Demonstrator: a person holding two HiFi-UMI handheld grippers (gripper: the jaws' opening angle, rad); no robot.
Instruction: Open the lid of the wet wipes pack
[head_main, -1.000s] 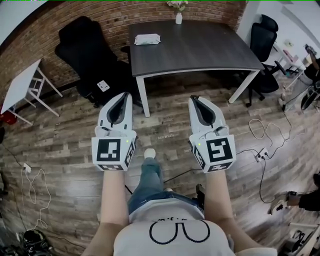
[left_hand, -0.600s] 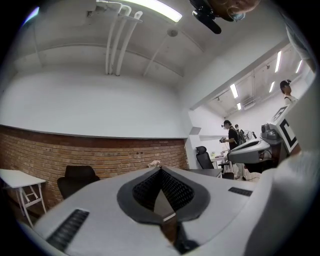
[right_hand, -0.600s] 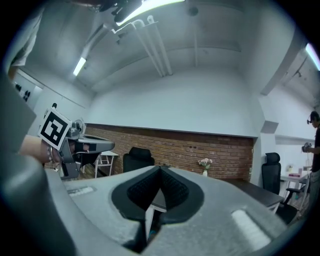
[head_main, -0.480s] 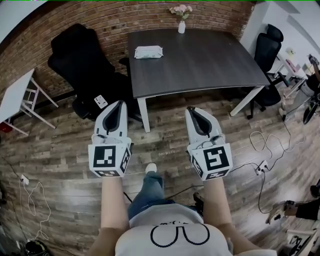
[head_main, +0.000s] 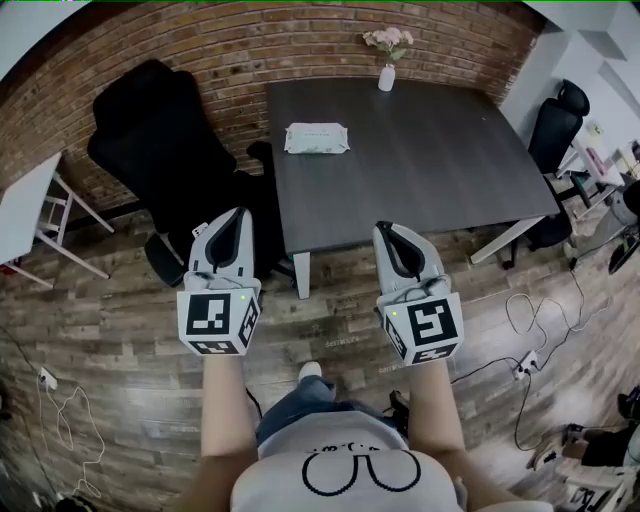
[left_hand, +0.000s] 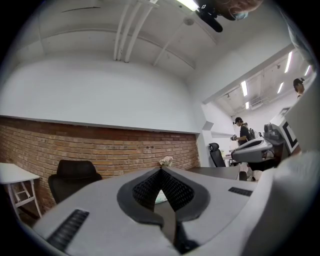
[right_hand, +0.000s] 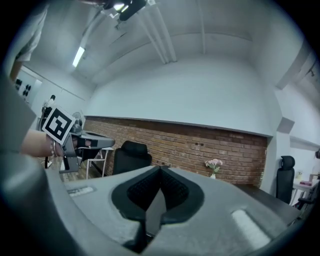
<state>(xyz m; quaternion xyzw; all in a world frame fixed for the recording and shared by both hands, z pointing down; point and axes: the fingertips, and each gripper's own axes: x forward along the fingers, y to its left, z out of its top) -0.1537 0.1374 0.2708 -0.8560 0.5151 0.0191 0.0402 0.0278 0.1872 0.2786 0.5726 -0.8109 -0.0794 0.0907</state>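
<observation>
The wet wipes pack (head_main: 317, 138), pale green and white, lies flat on the far left part of the dark table (head_main: 440, 160), lid closed. Both grippers are held level over the wood floor, short of the table's near edge. My left gripper (head_main: 233, 214) is shut with nothing in it, in front of the table's near left corner. My right gripper (head_main: 388, 229) is shut and empty too, just before the near edge. In the left gripper view a bit of the pack (left_hand: 161, 198) shows through the gap below the closed tips of the left gripper (left_hand: 161, 170). The right gripper (right_hand: 160, 167) faces the brick wall.
A black office chair (head_main: 160, 140) stands left of the table, close to my left gripper. A small vase of flowers (head_main: 386, 70) sits at the table's far edge. More chairs (head_main: 560, 130) stand at the right, a white side table (head_main: 25, 205) at the left, and cables (head_main: 530, 330) lie on the floor.
Both grippers and the person have moved forward toward the table. The table and pack now sit lower and nearer in the head view. The jaws stayed shut.
</observation>
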